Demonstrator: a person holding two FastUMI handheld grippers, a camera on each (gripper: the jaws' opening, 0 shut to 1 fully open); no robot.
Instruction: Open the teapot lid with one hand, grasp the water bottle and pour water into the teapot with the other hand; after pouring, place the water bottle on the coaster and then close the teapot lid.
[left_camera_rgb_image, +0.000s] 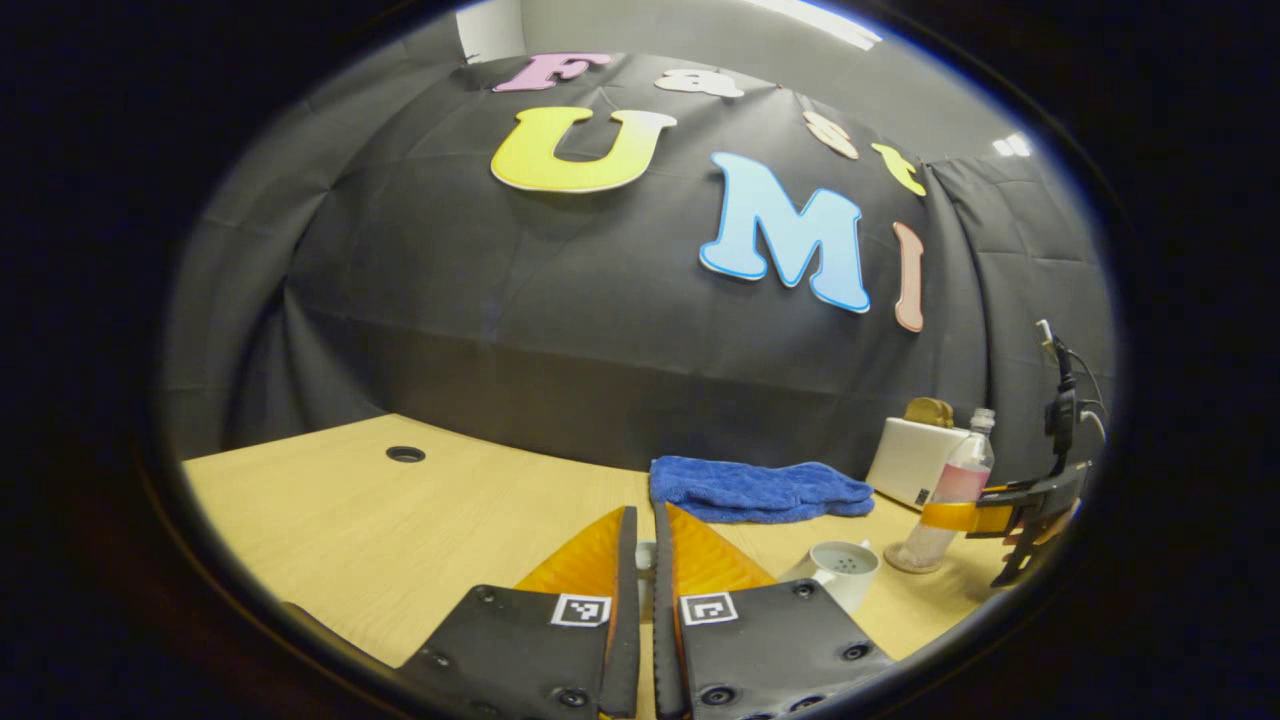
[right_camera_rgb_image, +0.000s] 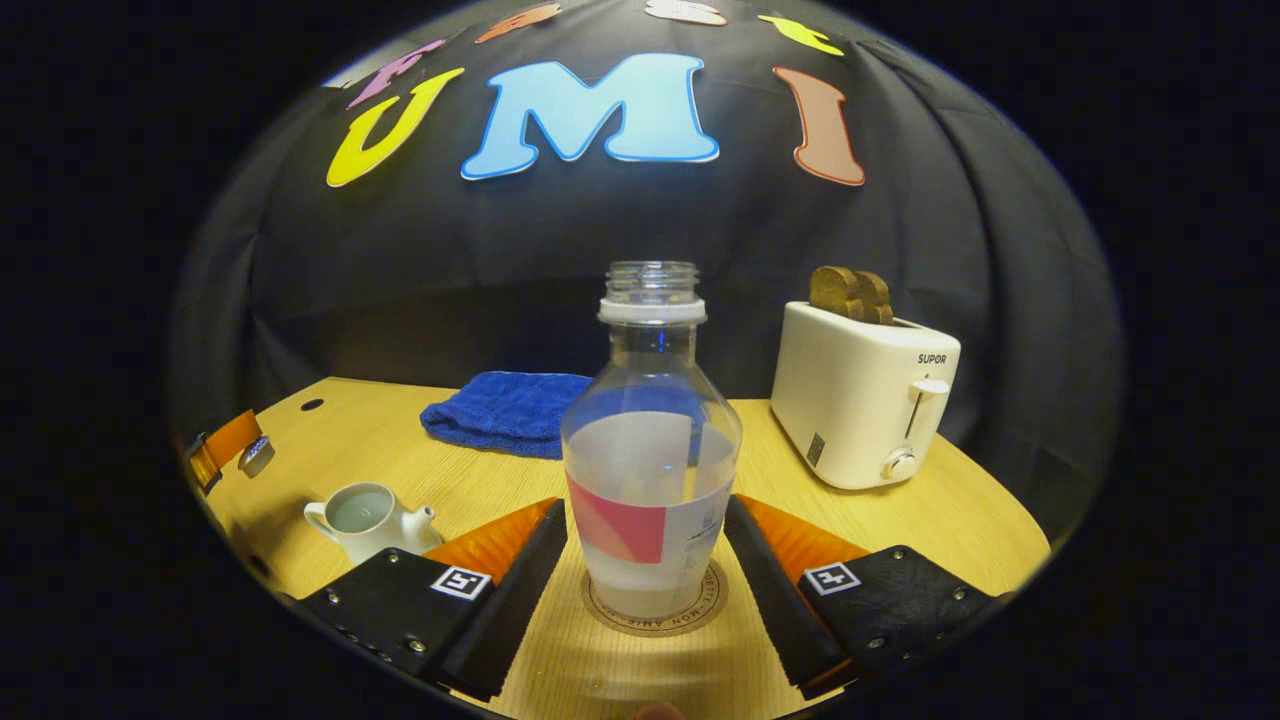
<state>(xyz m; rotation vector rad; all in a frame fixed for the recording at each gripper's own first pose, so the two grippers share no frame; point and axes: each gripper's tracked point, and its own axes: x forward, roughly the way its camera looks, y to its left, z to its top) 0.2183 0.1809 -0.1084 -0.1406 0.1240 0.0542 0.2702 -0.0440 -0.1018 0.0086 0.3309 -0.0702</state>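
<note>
**Bottle stands on the coaster; lid waits to go back on**

The wooden table (right_camera_rgb_image: 900, 520) carries a white toaster (right_camera_rgb_image: 865, 395) with bread in its slots at the back and a blue towel (right_camera_rgb_image: 505, 410) beside it, both apart from the work. The water bottle (right_camera_rgb_image: 650, 450) stands upright and uncapped on the round coaster (right_camera_rgb_image: 655, 615), part full, which suggests the pouring is done. The right gripper (right_camera_rgb_image: 650, 560) straddles it with jaws spread wide, neither finger touching, so the bottle rests free. To its left sits the white teapot (right_camera_rgb_image: 365, 520), open-topped with water visible inside. The left gripper (left_camera_rgb_image: 645, 560) is pinched narrow on a small pale object, probably the teapot lid (left_camera_rgb_image: 646, 555), held aside from the pot. Closing the teapot appears to be what remains.
</note>
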